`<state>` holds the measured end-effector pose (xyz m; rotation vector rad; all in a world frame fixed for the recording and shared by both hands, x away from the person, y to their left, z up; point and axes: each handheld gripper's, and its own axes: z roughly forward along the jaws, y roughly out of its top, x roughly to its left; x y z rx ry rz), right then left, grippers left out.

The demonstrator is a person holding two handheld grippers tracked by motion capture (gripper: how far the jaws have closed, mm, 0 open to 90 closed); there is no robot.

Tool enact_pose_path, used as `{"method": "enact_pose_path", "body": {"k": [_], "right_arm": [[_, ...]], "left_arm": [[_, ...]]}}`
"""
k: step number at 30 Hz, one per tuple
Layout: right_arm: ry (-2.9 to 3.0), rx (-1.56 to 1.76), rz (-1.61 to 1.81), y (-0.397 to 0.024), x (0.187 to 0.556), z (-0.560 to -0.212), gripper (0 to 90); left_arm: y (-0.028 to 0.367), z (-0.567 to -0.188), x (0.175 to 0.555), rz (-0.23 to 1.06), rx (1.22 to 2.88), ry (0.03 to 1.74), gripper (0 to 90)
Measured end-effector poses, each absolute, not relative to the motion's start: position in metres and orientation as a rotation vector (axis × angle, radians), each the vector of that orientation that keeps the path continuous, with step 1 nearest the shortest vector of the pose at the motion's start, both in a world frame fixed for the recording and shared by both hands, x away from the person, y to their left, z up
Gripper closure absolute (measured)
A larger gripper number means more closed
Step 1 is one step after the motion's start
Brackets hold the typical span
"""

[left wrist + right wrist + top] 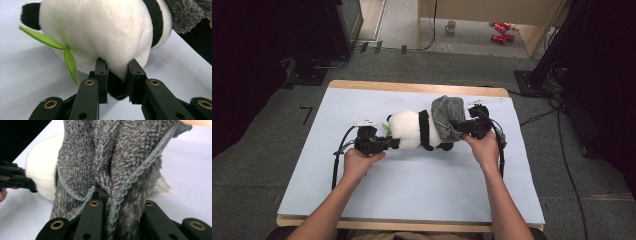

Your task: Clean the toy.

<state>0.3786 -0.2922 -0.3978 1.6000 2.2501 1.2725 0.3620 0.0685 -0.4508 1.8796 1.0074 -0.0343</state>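
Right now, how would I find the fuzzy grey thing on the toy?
Start at the pale blue table, then the panda toy lying mid-table. The grey hat covers its right end, pinched by the right gripper: knitted grey, unlike the panda's smooth white and black.

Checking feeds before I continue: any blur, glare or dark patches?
High view: table evenly lit, surroundings dark, slightly soft. Left gripper view: sharp, plush panda bright, faintly washed out. Right gripper view: grey knit hat close and soft-focused, dark corner top left.

fluffy plush panda [409, 129]; nubby grey knit cloth [448, 115]
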Motion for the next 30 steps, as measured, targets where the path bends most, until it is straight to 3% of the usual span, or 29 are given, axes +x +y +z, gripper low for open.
{"method": "enact_pose_path", "body": {"k": [10, 17, 30], "right_arm": [[2.195, 1.689, 1.192, -0.313, 0.38, -0.405, 81.1], [2.15, 1.671, 1.302, -0.32, 0.374, -0.385, 81.3], [2.285, 1.44, 1.47, -0.261, 0.361, -0.353, 81.3]], "left_arm": [[0.068, -0.451, 0.363, -0.032, 1.873, 1.02, 74.3], [0.069, -0.452, 0.364, -0.039, 1.866, 1.023, 74.2], [0.065, -0.451, 0.358, -0.034, 1.866, 1.015, 73.9]]}}
